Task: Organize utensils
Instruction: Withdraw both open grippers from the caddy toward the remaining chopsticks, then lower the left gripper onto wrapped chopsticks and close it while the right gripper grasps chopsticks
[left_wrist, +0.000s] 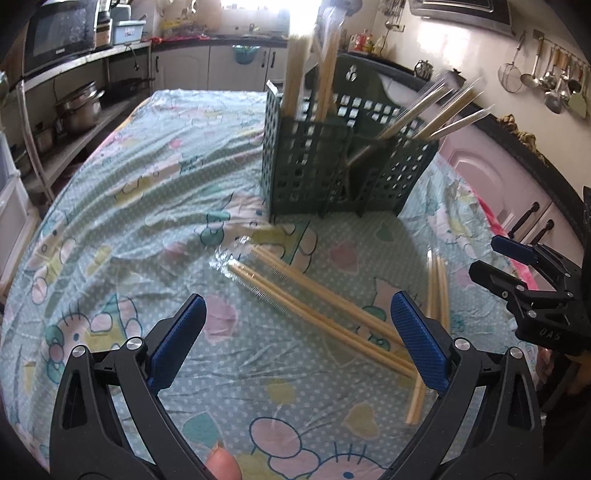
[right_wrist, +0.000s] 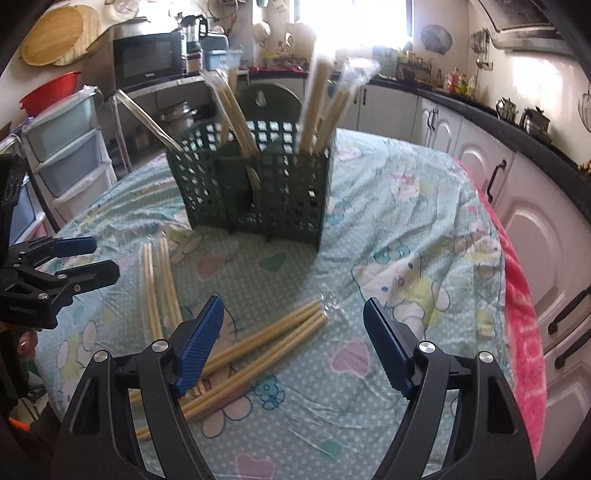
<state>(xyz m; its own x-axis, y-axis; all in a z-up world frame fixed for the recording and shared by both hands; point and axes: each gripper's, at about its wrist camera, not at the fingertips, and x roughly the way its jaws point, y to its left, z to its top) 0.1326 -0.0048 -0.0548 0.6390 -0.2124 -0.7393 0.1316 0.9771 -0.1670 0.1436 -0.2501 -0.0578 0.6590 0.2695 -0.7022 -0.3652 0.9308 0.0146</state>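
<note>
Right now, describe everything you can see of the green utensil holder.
The green utensil holder is a dark green, plastic-looking caddy with grid-perforated walls, internal dividers forming several compartments, and a rounded back tab with a keyhole hanging slot. It stands upright on the patterned tablecloth, toward the far side of the table. Wrapped bamboo chopsticks stand inside it, leaning out at different angles. More chopstick packs lie on the cloth in front, apart from it. Neither gripper touches it.

Both hand-held grippers (left_wrist: 297, 338) (right_wrist: 293, 345) agape, empty.
</note>
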